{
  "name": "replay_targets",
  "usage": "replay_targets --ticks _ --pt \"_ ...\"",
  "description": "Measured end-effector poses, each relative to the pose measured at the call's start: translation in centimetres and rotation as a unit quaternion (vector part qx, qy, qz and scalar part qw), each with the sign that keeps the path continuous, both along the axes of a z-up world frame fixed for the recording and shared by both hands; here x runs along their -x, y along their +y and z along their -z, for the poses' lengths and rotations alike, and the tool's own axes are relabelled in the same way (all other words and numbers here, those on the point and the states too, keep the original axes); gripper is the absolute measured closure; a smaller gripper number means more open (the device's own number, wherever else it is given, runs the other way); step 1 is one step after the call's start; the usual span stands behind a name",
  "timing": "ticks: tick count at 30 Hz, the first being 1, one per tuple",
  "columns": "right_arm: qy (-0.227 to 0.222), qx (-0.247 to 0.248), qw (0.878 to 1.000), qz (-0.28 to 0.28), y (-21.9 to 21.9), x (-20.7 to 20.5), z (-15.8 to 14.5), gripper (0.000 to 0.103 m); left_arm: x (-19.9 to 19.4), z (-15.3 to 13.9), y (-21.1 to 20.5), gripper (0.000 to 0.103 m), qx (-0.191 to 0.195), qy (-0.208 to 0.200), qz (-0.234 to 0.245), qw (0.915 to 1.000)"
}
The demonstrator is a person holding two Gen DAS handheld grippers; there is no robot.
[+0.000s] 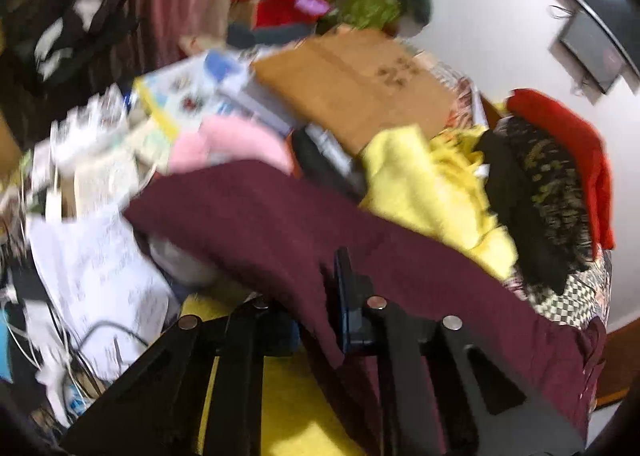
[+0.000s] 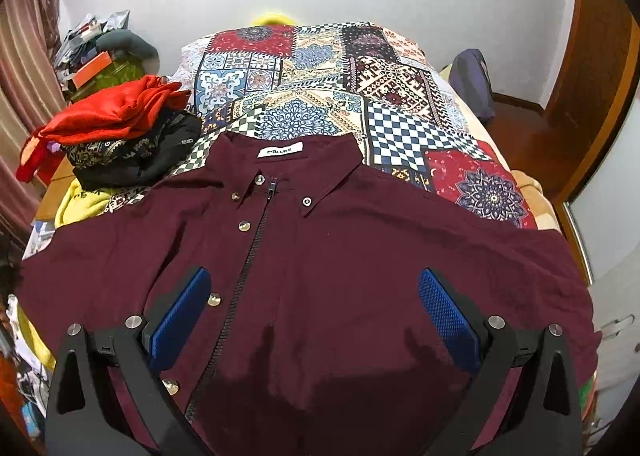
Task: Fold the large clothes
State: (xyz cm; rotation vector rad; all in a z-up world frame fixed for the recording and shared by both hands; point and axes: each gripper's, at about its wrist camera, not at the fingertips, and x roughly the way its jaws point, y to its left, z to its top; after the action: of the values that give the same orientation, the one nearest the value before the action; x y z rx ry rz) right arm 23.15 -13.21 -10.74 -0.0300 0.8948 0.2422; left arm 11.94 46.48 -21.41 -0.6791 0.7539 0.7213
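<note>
The right gripper (image 2: 314,316) hangs over the maroon shirt (image 2: 340,256) with its blue-padded fingers (image 2: 448,320) spread wide, grasping nothing. The shirt lies front-up on the patchwork bedspread (image 2: 320,71), collar pointing away. The left gripper (image 1: 320,320) is clenched on a fold of the same shirt (image 1: 260,215) at its edge. Beyond, a yellow garment (image 1: 424,187) and a red-topped pile (image 2: 116,115) sit beside the shirt.
</note>
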Motion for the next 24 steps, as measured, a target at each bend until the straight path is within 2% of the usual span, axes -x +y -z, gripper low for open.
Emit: replay_targets --ticks 4,7,11,14,18,21,24 --pt "-0.001 -0.003 1.0 -0.002 -0.2 0.0 -0.2 0.0 -1.4 -4.4 -2.2 0.096 -0.022 -0.052 0.039 0.9977" --pt "-0.004 -0.005 1.0 -0.003 -0.5 0.1 -0.4 0.0 -2.6 -8.2 -5.1 0.097 -0.053 -0.086 0.077 0.9919" --pt "-0.012 -0.006 1.0 -0.004 -1.1 0.3 -0.8 0.0 -4.7 -12.7 -10.3 0.098 -0.083 -0.13 0.136 0.9786" --pt "-0.016 -0.009 1.0 -0.004 -1.6 0.4 -0.9 0.0 -6.6 -14.6 -14.5 0.098 -0.096 -0.146 0.184 0.9673" --pt "-0.021 -0.015 1.0 -0.005 -2.4 0.5 -1.1 0.0 -9.6 -14.9 -20.2 0.099 -0.083 -0.155 0.259 0.9496" --pt "-0.024 -0.012 1.0 -0.006 -3.0 0.7 -1.0 0.0 -11.8 -14.2 -24.7 0.099 -0.083 -0.138 0.305 0.9385" --pt "-0.023 -0.007 1.0 -0.008 -3.7 0.8 -0.8 0.0 -13.8 -12.5 -29.0 0.099 -0.05 -0.123 0.357 0.9248"
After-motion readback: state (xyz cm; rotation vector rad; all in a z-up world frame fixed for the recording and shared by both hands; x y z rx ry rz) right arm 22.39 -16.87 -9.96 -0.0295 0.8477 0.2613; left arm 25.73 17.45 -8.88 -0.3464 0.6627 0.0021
